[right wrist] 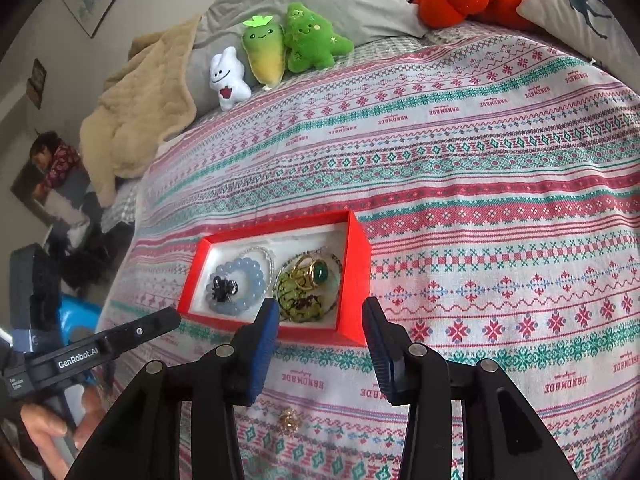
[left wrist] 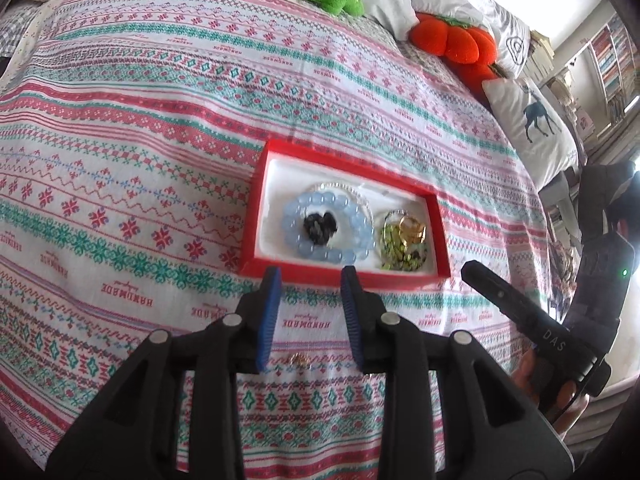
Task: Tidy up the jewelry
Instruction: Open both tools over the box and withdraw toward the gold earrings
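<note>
A red box (left wrist: 276, 148) (right wrist: 358, 276) with white lining lies on the patterned bedspread. In it are a pale blue bead bracelet (left wrist: 356, 224) (right wrist: 256, 272) around a black piece (left wrist: 318, 229), a green bracelet (left wrist: 390, 258) (right wrist: 296, 300), and a gold ring with a green stone (right wrist: 316, 271). A small gold piece (left wrist: 300, 359) (right wrist: 289, 420) lies loose on the cloth in front of the box. My left gripper (left wrist: 311, 276) hovers at the box's near edge, open, with nothing between its fingers. My right gripper (right wrist: 322, 308) is open over the box's near right corner, also empty.
Plush toys (right wrist: 280, 52), an orange plush (left wrist: 456, 40), grey and white pillows (left wrist: 532, 120) and a beige blanket (right wrist: 132, 112) line the far side of the bed. Shelves (left wrist: 616, 60) stand beyond the bed's right edge. A hand (right wrist: 44, 428) holds the left gripper's handle.
</note>
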`<action>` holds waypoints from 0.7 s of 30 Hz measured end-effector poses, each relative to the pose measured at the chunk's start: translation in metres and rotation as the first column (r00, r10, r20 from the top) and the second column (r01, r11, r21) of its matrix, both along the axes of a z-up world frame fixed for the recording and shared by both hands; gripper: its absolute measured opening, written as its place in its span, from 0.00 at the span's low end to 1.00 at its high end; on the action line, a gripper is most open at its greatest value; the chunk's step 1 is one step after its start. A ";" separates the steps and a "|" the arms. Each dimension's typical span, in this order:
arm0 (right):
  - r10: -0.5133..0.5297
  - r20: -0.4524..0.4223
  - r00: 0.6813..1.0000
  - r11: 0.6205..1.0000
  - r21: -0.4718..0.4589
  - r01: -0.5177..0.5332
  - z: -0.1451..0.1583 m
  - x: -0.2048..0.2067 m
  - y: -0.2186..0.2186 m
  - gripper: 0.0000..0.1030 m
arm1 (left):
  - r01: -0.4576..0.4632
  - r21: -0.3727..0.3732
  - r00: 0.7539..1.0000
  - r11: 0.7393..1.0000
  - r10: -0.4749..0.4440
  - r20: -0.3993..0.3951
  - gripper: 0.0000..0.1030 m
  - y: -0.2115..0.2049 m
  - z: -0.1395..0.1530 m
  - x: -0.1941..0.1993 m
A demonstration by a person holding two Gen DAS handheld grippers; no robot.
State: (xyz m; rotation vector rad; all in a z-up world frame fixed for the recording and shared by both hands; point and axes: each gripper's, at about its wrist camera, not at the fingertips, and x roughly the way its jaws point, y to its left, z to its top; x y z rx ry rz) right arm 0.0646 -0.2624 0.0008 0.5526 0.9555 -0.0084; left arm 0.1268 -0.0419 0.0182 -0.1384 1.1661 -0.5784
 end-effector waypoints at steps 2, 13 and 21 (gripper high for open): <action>0.022 -0.031 0.999 0.999 -0.027 -0.023 -0.004 -0.003 0.007 0.42 | 0.020 0.018 1.000 1.000 -0.020 -0.014 0.32 0.000 -0.005 -0.006; 0.072 -0.090 0.993 0.994 -0.077 -0.079 -0.011 -0.010 0.028 0.42 | 0.090 0.089 0.995 0.992 -0.086 -0.045 0.32 -0.006 -0.023 -0.035; 0.105 -0.150 0.983 0.990 -0.073 -0.117 -0.022 -0.010 0.038 0.42 | 0.106 0.111 0.993 0.988 -0.100 -0.059 0.32 -0.012 -0.032 -0.048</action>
